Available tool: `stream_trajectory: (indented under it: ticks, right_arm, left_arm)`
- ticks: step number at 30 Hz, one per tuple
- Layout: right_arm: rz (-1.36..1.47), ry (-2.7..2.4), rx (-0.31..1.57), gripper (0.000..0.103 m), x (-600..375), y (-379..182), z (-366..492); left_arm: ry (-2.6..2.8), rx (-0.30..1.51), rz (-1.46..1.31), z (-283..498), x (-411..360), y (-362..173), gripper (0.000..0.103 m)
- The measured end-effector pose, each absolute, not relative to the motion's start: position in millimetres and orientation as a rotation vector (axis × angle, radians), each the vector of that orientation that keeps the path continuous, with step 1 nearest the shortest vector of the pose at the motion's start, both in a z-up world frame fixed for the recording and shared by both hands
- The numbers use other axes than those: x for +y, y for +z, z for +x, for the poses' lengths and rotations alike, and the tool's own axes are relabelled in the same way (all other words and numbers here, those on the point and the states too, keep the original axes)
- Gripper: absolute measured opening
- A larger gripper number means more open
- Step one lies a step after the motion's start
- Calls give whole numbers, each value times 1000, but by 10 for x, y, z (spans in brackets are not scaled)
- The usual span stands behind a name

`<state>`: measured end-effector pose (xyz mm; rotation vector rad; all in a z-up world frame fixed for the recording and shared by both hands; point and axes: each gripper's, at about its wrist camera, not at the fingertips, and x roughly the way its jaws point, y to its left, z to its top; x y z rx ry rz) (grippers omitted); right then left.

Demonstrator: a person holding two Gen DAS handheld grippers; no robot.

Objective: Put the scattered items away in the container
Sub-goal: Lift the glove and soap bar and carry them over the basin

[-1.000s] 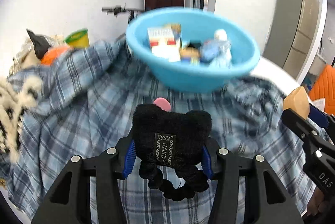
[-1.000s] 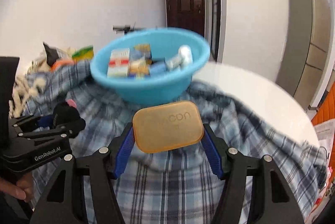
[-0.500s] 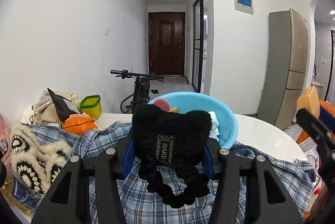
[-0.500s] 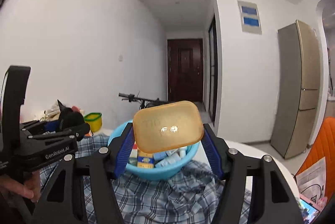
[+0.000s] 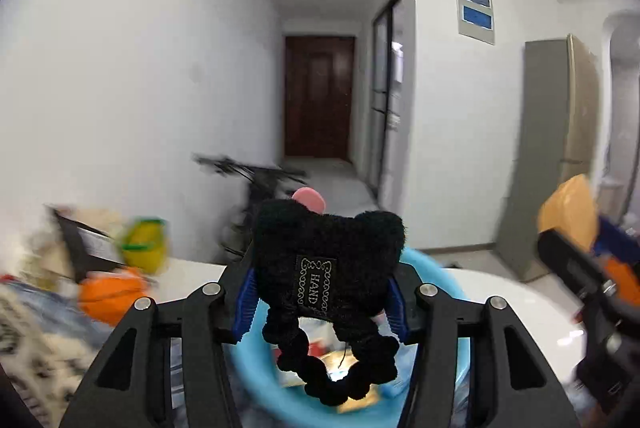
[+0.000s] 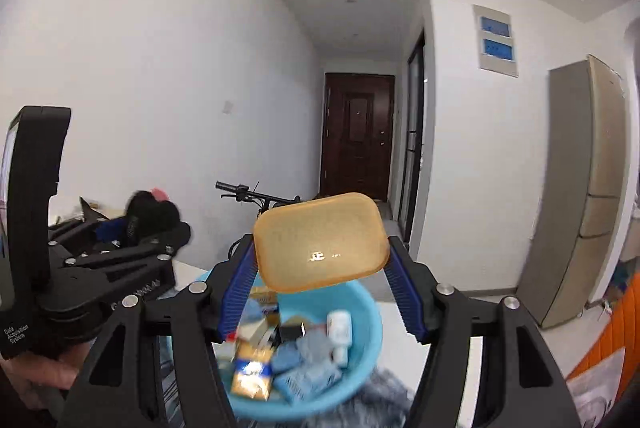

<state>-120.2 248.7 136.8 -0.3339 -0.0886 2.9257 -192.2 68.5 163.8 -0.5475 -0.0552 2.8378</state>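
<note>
Your left gripper (image 5: 320, 298) is clamped on a black plush scrunchie (image 5: 326, 268), its blue pads pressing the fuzzy sides and the braided loop dangling below. Your right gripper (image 6: 320, 282) is closed on an amber soap dish (image 6: 322, 240), pinched flat between its fingers. What has just changed: a second ago both grippers sat low over the plaid cloth with the blue basin (image 6: 360, 380) ahead of and above them; now both have risen, and the basin lies below and just beyond the fingertips in each wrist view. By my reading, the carry is nearly finished and the drop is the step in hand. Under your left gripper the basin's rim (image 5: 440, 276) curves just behind the scrunchie, so the loop hangs over the opening. Under your right, the dish hovers above the near half of the basin, over the small boxes and white bottle (image 6: 339, 332) already inside. Farther off, past the basin, stand a bicycle (image 6: 256, 194) and a dark door (image 6: 356, 136).
</note>
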Motion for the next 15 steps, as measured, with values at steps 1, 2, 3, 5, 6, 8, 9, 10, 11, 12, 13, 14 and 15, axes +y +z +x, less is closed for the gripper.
stream_trajectory:
  ticks: [1, 2, 3, 5, 6, 8, 9, 10, 11, 12, 13, 14, 15]
  right_arm:
    - [-353, 2916, -80, 62, 2530, 1375, -1362]
    - [-366, 2908, -60, 62, 2573, 1378, -1506]
    - [-395, 2906, -50, 62, 2612, 1378, -1661]
    - [-435, 2883, -37, 62, 2683, 1370, -1923]
    - [-465, 2885, -21, 62, 2719, 1365, -2048]
    - [-504, 2889, 9, 62, 2777, 1369, -2241]
    - [-523, 2892, 21, 62, 2802, 1372, -2321]
    - [-533, 2895, 36, 62, 2823, 1368, -2360]
    - [-547, 2899, 50, 62, 2841, 1375, -2408]
    - [-567, 2899, 60, 62, 2861, 1386, -2449]
    - [-590, 2898, 67, 62, 2874, 1389, -2486]
    - [-618, 2897, 80, 62, 2892, 1389, -2514]
    - [-657, 2896, 98, 62, 2910, 1381, -2545]
  left_arm:
    - [2834, -72, -577, -2098, 697, 1633, 55]
    - [2834, -87, -603, -2302, 707, 1634, 55]
    - [2835, -99, -630, -2537, 713, 1635, 54]
    - [2851, -93, -670, -2805, 729, 1635, 54]
    - [2846, -90, -685, -2946, 741, 1633, 54]
    - [2854, -27, -724, -3111, 799, 1617, 54]
    - [2865, -4, -748, -3179, 833, 1610, 54]
    - [2859, -5, -763, -3217, 832, 1605, 54]
    - [2852, -17, -782, -3245, 830, 1602, 54]
    - [2844, -35, -802, -3273, 806, 1593, 54]
    - [2832, -51, -822, -3286, 787, 1585, 54]
    - [2820, -59, -841, -3286, 776, 1567, 54]
    - [2799, -55, -900, -3316, 760, 1526, 54]
